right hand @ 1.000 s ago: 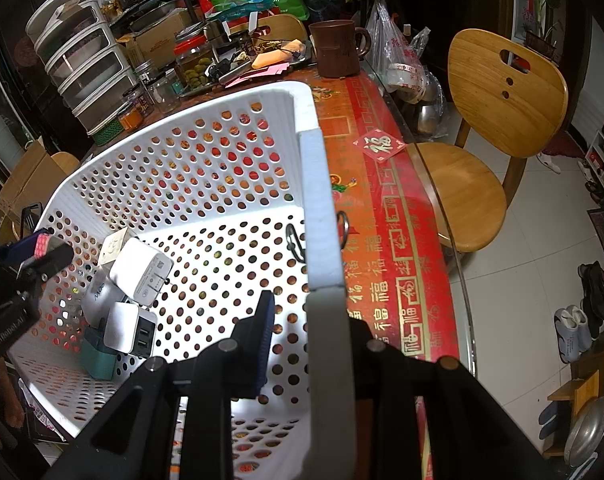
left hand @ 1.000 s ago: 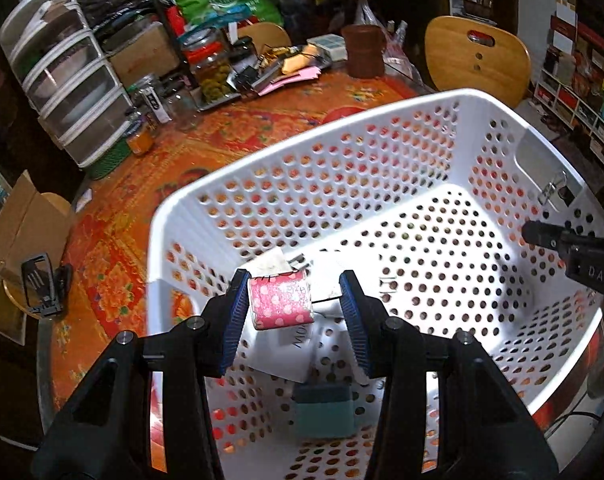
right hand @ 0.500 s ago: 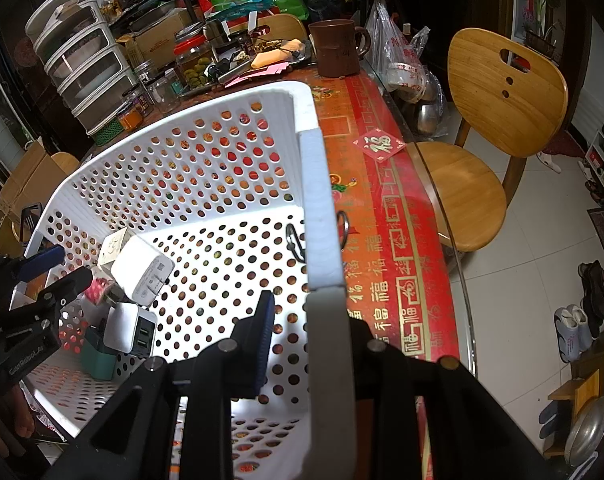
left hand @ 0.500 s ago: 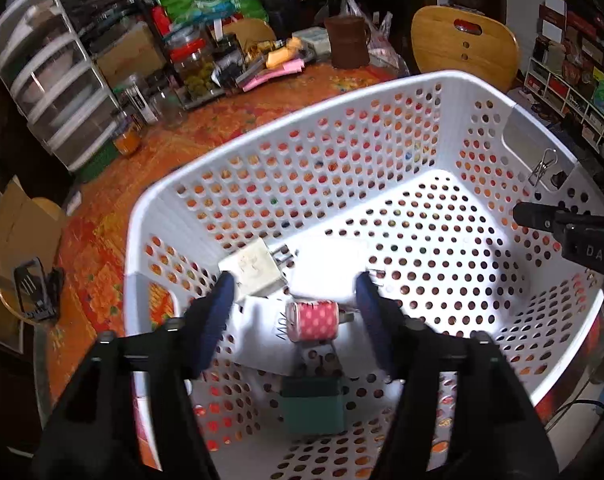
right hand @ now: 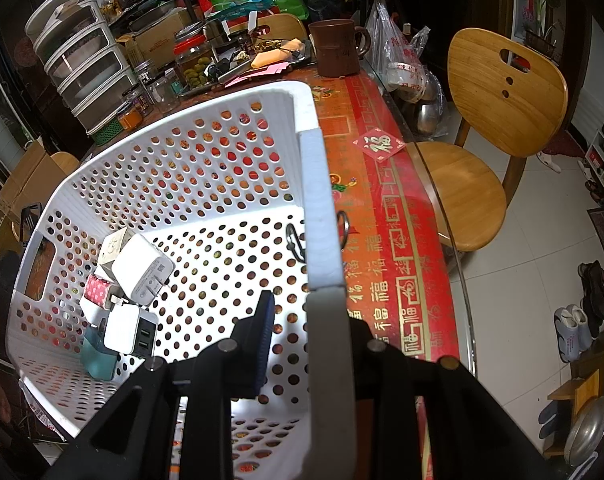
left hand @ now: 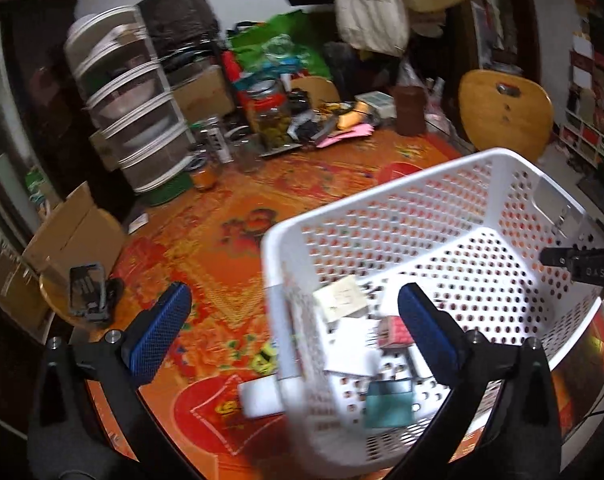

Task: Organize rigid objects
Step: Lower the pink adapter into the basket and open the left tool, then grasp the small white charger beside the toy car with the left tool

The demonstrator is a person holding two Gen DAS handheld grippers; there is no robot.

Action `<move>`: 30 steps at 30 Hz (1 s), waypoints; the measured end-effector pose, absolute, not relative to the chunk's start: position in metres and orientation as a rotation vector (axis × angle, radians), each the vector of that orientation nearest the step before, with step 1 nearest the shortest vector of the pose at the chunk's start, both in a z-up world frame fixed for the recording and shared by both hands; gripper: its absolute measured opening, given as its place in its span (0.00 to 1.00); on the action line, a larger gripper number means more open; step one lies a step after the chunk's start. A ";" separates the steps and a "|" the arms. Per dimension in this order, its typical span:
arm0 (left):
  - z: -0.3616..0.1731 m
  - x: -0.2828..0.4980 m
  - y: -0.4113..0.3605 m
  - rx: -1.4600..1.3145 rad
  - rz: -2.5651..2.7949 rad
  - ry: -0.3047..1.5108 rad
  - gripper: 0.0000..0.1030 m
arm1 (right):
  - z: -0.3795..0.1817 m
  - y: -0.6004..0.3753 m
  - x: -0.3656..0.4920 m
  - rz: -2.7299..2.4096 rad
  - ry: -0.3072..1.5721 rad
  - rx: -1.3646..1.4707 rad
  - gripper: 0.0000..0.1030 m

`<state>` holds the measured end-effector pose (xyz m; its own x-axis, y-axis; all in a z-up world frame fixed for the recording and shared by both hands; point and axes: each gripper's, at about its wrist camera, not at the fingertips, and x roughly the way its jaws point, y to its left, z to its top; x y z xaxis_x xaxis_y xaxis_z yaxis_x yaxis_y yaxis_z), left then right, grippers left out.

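Note:
A white perforated basket (left hand: 453, 184) (right hand: 182, 140) stands on the red-patterned table. In its near-left corner lie several chargers: a pink polka-dot one (right hand: 98, 290) (left hand: 395, 330), white ones (right hand: 142, 266) (right hand: 130, 330), a cream cube (right hand: 112, 250) and a teal one (right hand: 98, 356) (left hand: 389, 402). My left gripper (left hand: 290, 320) is open wide and empty, straddling the basket's left rim. My right gripper (right hand: 302, 320) is shut on the basket's right rim (right hand: 317, 208). A white block (left hand: 260, 398) lies on the table just outside the basket.
The back of the table holds jars (left hand: 272, 116), a brown mug (right hand: 337, 52), a drawer unit (left hand: 130, 120) and bags. A black phone stand (left hand: 88, 290) sits on a stool at left. A wooden chair (right hand: 485, 120) stands right of the table.
My left gripper let go of the pink polka-dot charger, which dropped among the other chargers. The gripper opened wide, rose and swung left over the basket's rim. The right gripper has not moved.

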<state>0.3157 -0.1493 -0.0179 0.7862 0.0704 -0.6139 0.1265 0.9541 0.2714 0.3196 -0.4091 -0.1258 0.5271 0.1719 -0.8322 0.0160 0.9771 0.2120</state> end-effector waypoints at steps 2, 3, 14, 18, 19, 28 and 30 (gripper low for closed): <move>-0.014 0.311 -0.129 0.277 -0.003 0.659 0.99 | -0.126 -0.409 0.320 0.094 1.014 0.204 0.26; -0.011 0.306 -0.114 0.249 0.006 0.646 0.99 | -0.126 -0.409 0.319 0.094 1.013 0.203 0.26; -0.073 0.274 -0.001 0.107 0.068 0.726 0.99 | -0.126 -0.409 0.319 0.094 1.013 0.203 0.26; -0.114 0.277 0.001 0.109 0.041 0.764 0.99 | -0.126 -0.409 0.320 0.095 1.013 0.203 0.26; -0.121 0.280 0.000 0.103 0.030 0.770 0.99 | -0.126 -0.409 0.320 0.095 1.013 0.202 0.26; -0.163 0.309 -0.021 0.115 -0.036 0.831 0.98 | -0.126 -0.409 0.320 0.095 1.014 0.202 0.26; -0.169 0.316 -0.023 0.116 -0.033 0.853 0.91 | -0.125 -0.408 0.320 0.096 1.013 0.200 0.26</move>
<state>0.3155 -0.0226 -0.1685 0.6575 0.0178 -0.7532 0.0753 0.9932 0.0892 0.3205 -0.4079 -0.1251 0.5269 0.1720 -0.8323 0.0129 0.9776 0.2102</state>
